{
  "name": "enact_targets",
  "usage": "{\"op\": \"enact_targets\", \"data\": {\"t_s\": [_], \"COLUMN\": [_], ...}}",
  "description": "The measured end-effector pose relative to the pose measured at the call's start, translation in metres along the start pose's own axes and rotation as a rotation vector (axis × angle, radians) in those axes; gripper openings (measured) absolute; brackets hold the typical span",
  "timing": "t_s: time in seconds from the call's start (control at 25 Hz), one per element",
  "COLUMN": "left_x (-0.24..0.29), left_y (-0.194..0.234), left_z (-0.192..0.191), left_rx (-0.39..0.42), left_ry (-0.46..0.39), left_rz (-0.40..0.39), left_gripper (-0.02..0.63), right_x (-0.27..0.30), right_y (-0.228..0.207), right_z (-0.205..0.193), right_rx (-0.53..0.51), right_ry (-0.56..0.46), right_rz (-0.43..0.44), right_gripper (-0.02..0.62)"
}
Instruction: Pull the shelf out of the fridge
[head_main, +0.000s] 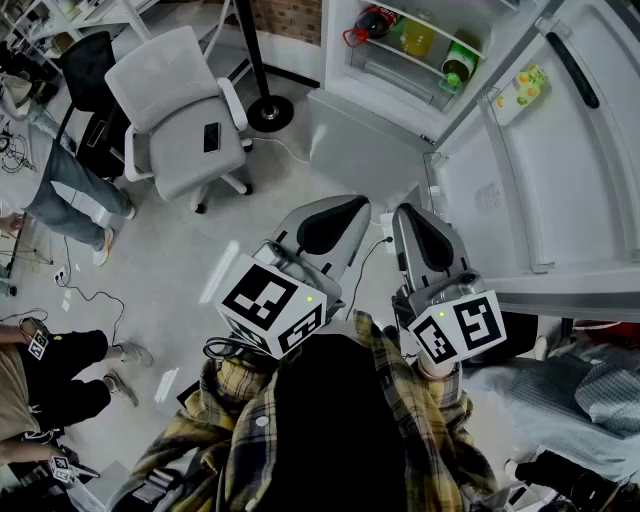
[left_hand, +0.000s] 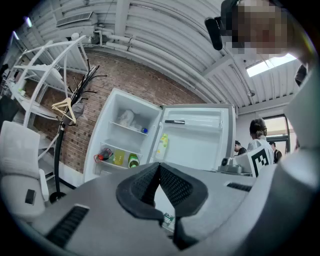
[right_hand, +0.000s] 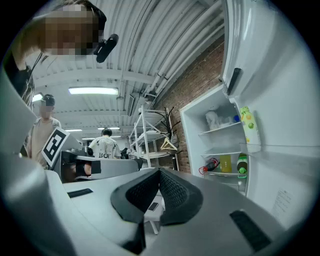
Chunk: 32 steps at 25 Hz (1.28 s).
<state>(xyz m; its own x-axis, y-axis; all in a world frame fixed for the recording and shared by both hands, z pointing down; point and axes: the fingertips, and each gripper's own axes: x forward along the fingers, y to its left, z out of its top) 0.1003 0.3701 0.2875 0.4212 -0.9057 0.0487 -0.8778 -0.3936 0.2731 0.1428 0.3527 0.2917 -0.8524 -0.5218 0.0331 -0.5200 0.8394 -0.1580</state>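
Both grippers are closed completely and hold nothing. The left gripper (head_main: 340, 215) has its jaws pressed together tip to tip, with only air between and in front of them; the right gripper (head_main: 418, 222), just beside it, is the same. Both point level toward the open fridge (head_main: 345, 120) and are well apart from it, touching nothing. The shelf (head_main: 398, 72) sits inside the fridge and bears a yellow bottle (head_main: 417, 38) and a green bottle (head_main: 458, 65). The door (head_main: 560, 170) stands wide open at the right. A chair (head_main: 185, 110) stands at the left
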Motion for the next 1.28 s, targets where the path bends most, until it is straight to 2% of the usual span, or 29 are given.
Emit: {"op": "enact_targets", "data": {"t_s": [0.76, 1.04, 1.28], "left_x": [0.015, 0.016, 0.014], "left_y": [-0.013, -0.015, 0.0], "left_z": [-0.009, -0.015, -0.015], "left_rx": [-0.019, -0.036, -0.056], "left_ry": [-0.011, -0.017, -0.017], "left_rz": [0.013, 0.048, 0.091], "left_gripper": [0.003, 0.003, 0.003], "right_x": [-0.016, -0.02, -0.007], "right_y": [-0.017, -0.022, -0.019], "right_z": [-0.002, -0.007, -0.008], "right_rx": [0.03, 0.049, 0.064], "right_ry": [-0.013, 0.0, 0.017], "right_rz": [0.027, 0.056, 0.1], "right_gripper": [0.018, 0.018, 0.018]}}
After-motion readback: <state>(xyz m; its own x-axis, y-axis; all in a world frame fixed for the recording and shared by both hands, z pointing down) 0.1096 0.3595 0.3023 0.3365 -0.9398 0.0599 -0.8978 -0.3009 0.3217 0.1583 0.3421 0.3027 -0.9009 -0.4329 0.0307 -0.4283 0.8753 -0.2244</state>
